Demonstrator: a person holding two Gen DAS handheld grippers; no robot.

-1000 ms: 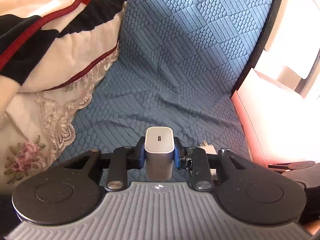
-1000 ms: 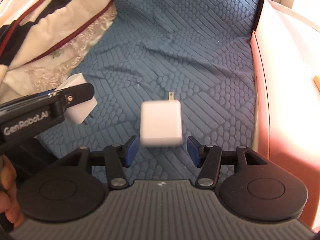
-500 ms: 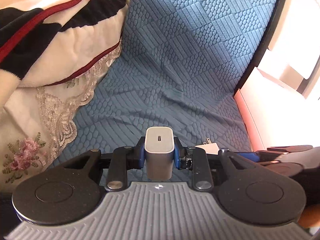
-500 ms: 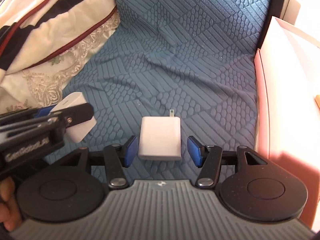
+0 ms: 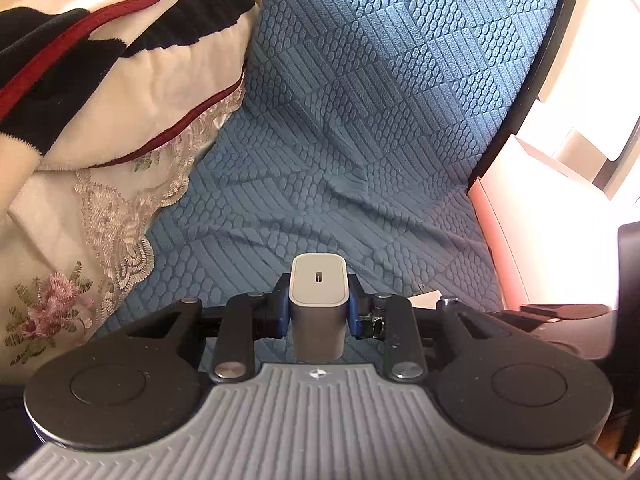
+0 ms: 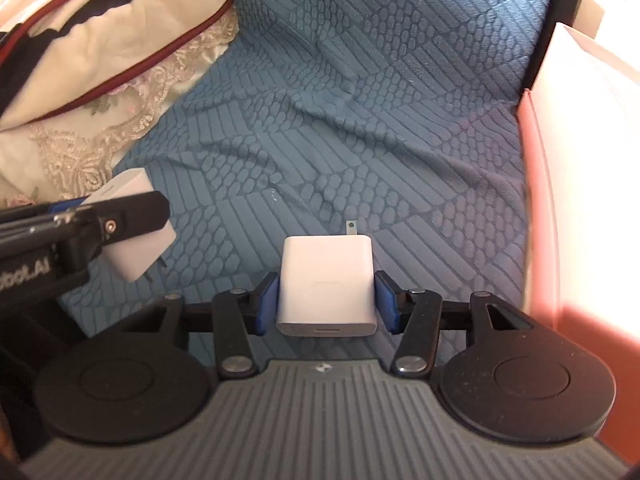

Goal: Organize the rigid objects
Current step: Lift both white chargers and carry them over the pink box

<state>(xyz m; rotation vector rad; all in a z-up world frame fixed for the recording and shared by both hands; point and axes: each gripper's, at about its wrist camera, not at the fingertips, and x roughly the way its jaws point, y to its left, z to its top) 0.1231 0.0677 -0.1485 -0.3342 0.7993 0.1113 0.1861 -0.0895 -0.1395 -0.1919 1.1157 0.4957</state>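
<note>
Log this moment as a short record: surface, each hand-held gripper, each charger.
surface: blue textured cover
left hand-held gripper: shut on small charger, port end facing camera
right hand-held gripper: jaws just closing around flat white charger; slim gaps show, not yet pressing
flat white charger: lying on cover, one prong visible at far end
beside: floral blanket one side, pink box the other

The blue cover (image 6: 400,128) is seen as matt, quilted cloth, ribbed and pebbled in relief. Towards ten o'clock, a plush fleece blanket (image 5: 100,92) is edged by cream lace (image 5: 116,216). Smooth, faintly satin white plastic is shown by the flat charger (image 6: 326,284) and by the small charger (image 5: 318,308). Matt black plastic arms and blue rubbery pads (image 6: 267,302) are seen on the right gripper (image 6: 326,304).
</note>
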